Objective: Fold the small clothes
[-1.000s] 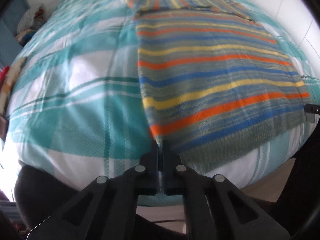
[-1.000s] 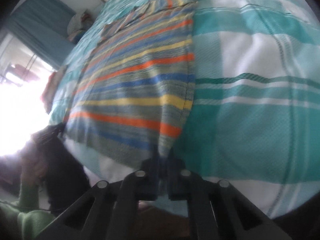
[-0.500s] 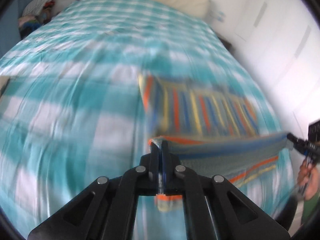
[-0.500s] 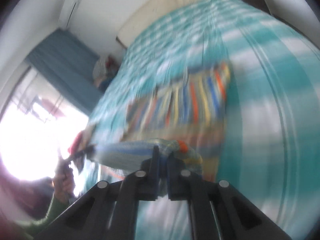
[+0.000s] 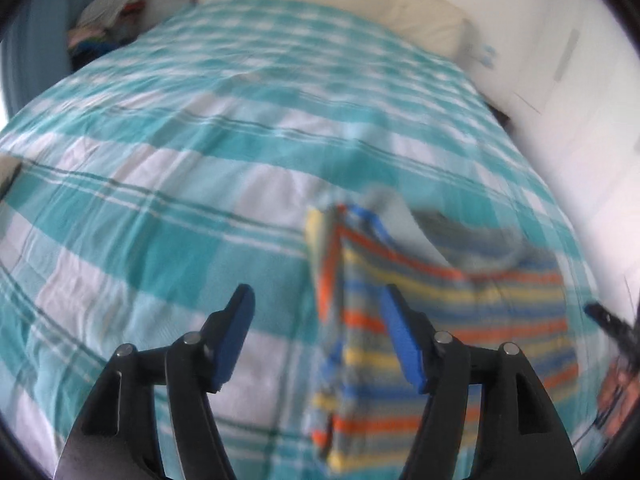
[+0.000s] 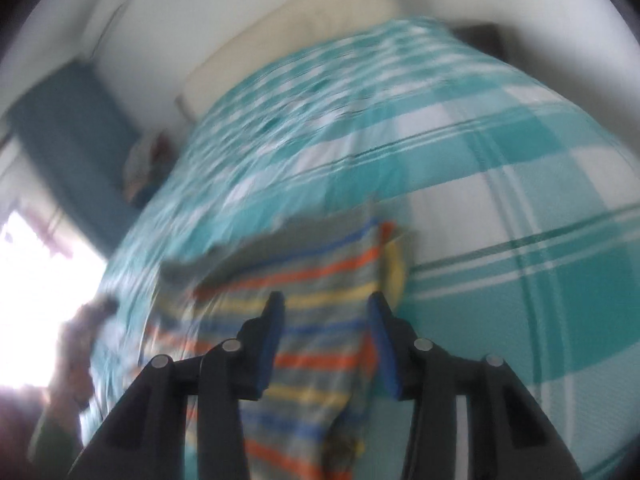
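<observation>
Right gripper (image 6: pixel 326 312): jaws spread wide, nothing between the blue pads (image 6: pixel 270 344). Striped garment (image 6: pixel 304 320) lies folded on the teal-and-white checked bedspread (image 6: pixel 500 200), beneath and ahead of the fingers; its upper layer ends in a grey edge. Cream headboard cushion (image 6: pixel 296 28) at the far end. Image heavily motion-blurred.

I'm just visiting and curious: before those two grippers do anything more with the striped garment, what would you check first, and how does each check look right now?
1. Left gripper open, holding nothing: ok.
2. Right gripper open, holding nothing: ok.
3. Striped knitted garment resting on the teal-and-white checked bedspread: ok.
4. Folded edges lined up neatly: cannot tell, the pictures are blurred.
5. Top flap lying flat: not ok, its grey edge looks rumpled.
</observation>
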Available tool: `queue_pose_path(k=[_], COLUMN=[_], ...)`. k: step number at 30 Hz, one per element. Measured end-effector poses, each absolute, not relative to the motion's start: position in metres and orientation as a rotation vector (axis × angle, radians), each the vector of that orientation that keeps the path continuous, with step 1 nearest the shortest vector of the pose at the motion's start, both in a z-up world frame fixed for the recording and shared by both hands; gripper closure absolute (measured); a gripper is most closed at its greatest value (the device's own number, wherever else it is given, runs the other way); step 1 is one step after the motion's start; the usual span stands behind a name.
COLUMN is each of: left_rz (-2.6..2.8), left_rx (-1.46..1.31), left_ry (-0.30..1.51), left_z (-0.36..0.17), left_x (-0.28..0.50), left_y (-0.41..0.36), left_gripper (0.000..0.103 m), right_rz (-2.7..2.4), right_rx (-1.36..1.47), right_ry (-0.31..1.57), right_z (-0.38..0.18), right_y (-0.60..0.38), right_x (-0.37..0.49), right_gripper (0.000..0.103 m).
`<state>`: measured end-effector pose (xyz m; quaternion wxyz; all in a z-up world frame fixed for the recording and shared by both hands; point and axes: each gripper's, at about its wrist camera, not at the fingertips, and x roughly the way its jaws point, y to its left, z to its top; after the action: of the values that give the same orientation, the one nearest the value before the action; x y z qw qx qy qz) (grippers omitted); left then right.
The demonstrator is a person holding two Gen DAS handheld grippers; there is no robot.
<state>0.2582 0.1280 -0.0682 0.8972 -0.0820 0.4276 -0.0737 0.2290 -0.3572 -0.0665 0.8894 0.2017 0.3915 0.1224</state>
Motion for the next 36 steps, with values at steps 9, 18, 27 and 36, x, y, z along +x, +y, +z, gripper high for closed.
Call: queue_pose_path(k=[9, 18, 27, 36], left_rz=[-0.169, -0.146, -0.045, -0.095], left_rx=[0.163, 0.155, 0.072, 0.071], left_ry=[1.080, 0.850, 0.850, 0.863], left_z=[-0.127, -0.070, -0.139, -0.142], left_x=[0.179, 0.148, 0.152, 0.157], left_y=[0.099, 0.101, 0.114, 0.109], left_gripper=[0.080, 0.038, 0.026, 0.010], right_rz=[0.356, 0.327, 0.624, 0.319], right_rx=[0.116, 0.153, 0.456, 0.430], right_ry=[1.110, 1.054, 1.175, 1.027], right_z=[-0.125, -0.060, -0.065, -0.118], right_y=[-0.305, -0.309, -0.195, -0.158], right_x=[0.181, 0.156, 0.277, 0.413], right_gripper=[0.070, 0.060, 0.057, 0.062])
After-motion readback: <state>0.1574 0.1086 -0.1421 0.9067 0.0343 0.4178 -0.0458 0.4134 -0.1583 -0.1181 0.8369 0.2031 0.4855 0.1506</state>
